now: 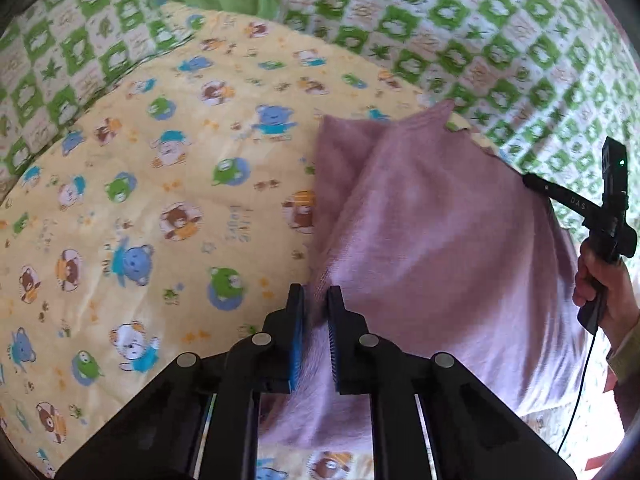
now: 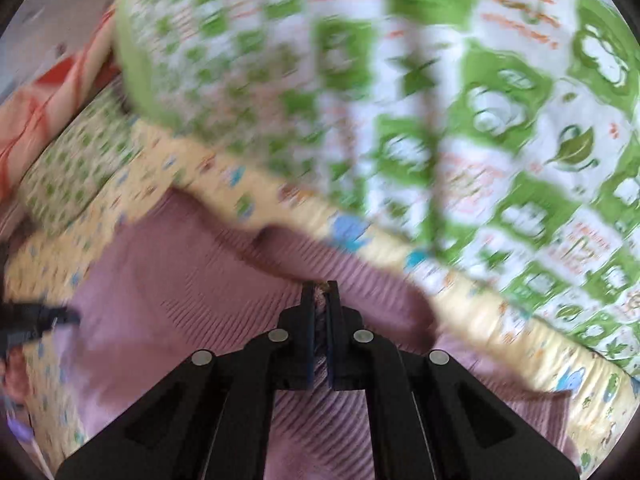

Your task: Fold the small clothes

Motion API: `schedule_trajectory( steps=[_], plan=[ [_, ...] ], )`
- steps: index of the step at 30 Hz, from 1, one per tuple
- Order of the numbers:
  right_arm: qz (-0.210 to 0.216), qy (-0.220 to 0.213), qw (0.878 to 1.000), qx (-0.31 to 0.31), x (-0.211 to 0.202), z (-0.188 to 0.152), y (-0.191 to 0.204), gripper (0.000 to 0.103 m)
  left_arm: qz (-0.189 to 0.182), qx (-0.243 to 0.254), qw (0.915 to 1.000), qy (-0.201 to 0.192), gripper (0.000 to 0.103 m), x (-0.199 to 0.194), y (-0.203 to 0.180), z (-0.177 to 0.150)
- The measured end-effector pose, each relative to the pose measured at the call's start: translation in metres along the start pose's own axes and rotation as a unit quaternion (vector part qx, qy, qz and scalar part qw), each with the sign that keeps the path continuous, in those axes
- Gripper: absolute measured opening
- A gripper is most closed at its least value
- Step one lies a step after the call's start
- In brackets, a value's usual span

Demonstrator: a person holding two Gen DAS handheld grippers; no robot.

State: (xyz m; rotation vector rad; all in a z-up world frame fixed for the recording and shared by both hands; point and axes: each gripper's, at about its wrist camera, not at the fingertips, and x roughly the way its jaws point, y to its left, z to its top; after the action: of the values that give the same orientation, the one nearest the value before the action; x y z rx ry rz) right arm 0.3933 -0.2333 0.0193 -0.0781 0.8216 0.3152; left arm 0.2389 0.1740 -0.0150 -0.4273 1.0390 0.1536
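Mauve ribbed knit, a small garment (image 1: 440, 240), is held up off a bed by both grippers, one pinch at each side, so the cloth hangs between them like a tent with a ridge running toward its far corner. Below it lies a yellow sheet (image 1: 160, 200) printed with cartoon bears, and around that a green-and-white checked quilt (image 1: 480, 40) reaching the bed's far edge.

The left gripper (image 1: 316, 300) has its jaws drawn narrow on the garment's near left edge; cloth fills the slot between the blue pads (image 1: 295, 344) and spills back under the gripper body. The right gripper (image 2: 320, 292) is likewise nearly closed on a bunched bit of the opposite edge, with fabric showing in the thin gap. From the left wrist view that second tool appears at the right, its tip touching the garment's right edge, gripped by the person's hand (image 1: 604, 292).

As a judgement, the fold looks to be in its early or middle stage: the garment is lifted and spread, not yet laid down in a neat stack, and no finished crease or tidy rectangle is visible. Whether one fold is already in the cloth cannot be told, since the hanging layers hide each other and the right wrist view is blurred. Left to do: lay the garment down, bring the edges together, smooth it.
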Motion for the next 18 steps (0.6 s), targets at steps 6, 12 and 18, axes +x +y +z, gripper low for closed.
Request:
schedule_trajectory(
  steps=[6, 12, 18],
  plan=[
    [0.001, 0.021, 0.997, 0.075, 0.033, -0.015, -0.016, 0.01, 0.052, -0.028, 0.998, 0.023, 0.008, 0.01, 0.025, -0.004],
    [-0.009, -0.045, 0.989, 0.144, -0.034, -0.031, -0.037, 0.031, -0.014, -0.047, 0.9987, -0.016, 0.009, -0.022, 0.022, 0.008],
    [0.011, -0.056, 0.978, 0.199, -0.084, -0.081, -0.041, 0.031, -0.089, 0.06, 0.9942, 0.004, 0.02, -0.002, -0.063, 0.015]
  ],
)
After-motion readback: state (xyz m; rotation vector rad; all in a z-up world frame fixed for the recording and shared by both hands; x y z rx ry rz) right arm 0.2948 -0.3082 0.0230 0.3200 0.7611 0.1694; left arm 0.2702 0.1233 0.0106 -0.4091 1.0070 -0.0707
